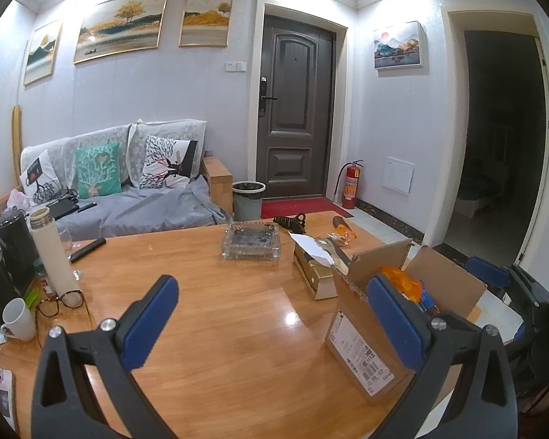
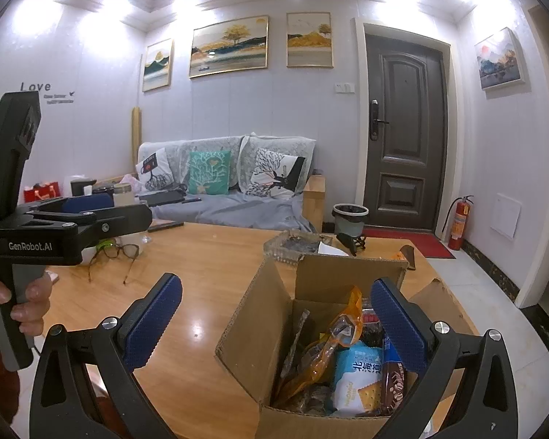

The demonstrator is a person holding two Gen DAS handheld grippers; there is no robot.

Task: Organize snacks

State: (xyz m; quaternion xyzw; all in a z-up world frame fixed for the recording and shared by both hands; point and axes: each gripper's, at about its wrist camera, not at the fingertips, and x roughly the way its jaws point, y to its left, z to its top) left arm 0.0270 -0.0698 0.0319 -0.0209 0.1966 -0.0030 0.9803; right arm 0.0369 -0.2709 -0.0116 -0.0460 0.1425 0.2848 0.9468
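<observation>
1. The left gripper (image 1: pixel 271 314) hangs above the wooden counter (image 1: pixel 208 329), jaws wide apart and holding nothing; bare wood fills the whole gap between them.
2. The right gripper (image 2: pixel 276 323) has its jaws spread wide as well, empty, poised over the near left corner of the open cardboard box (image 2: pixel 260 329).
3. In the right wrist view the box sits under and between the jaws, flaps standing up. Its near wall is close to the counter's near edge.
4. Snacks are inside the box: an orange packet (image 2: pixel 333 344) leaning upright, a white and blue cracker pack (image 2: pixel 357 376) beside it, and a brown wrapper (image 2: pixel 393 384) against the right jaw's inner side.
5. From the left wrist view the same box (image 1: pixel 362 344) lies behind that gripper's right jaw, with the orange packet (image 1: pixel 402 281) showing above the rim.
6. Beyond the left jaws, a glass ashtray (image 1: pixel 251 243) stands well ahead at centre, and a gold carton (image 1: pixel 316 267) lies ahead to the right, just behind the box.
7. Another orange snack bag (image 1: pixel 344 236) rests near the counter's far right edge.
8. Left of the left jaws, glasses (image 1: pixel 60 303), a white mug (image 1: pixel 18 320) and a white flask (image 1: pixel 51 256) crowd the counter's left edge.
9. The wood between that clutter and the box is open.
</observation>
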